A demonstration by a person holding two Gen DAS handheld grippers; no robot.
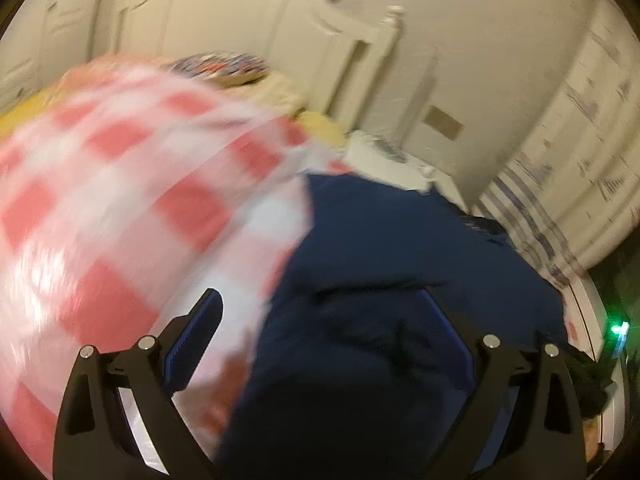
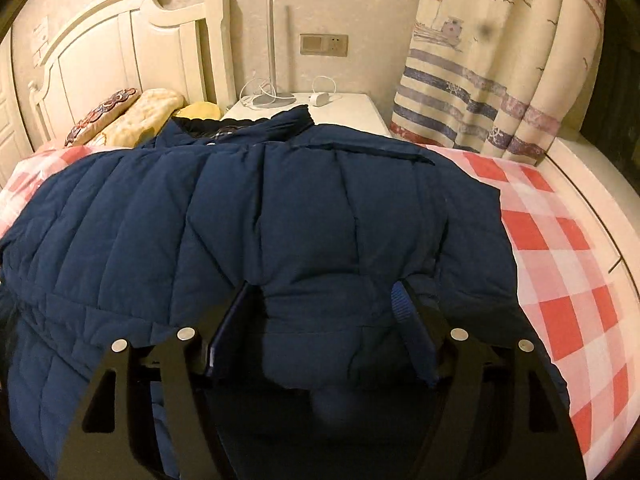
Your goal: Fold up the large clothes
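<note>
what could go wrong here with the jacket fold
1. A bulge of the navy puffer jacket sits between the fingers of the right tool; lifting away could snag it and undo the fold.
2. The jacket is thick and puffy, so folded parts may spring back open.
3. The left tool stands wide open over the jacket edge and the checked sheet; that view is blurred, so a grab there might catch the sheet too.
</note>
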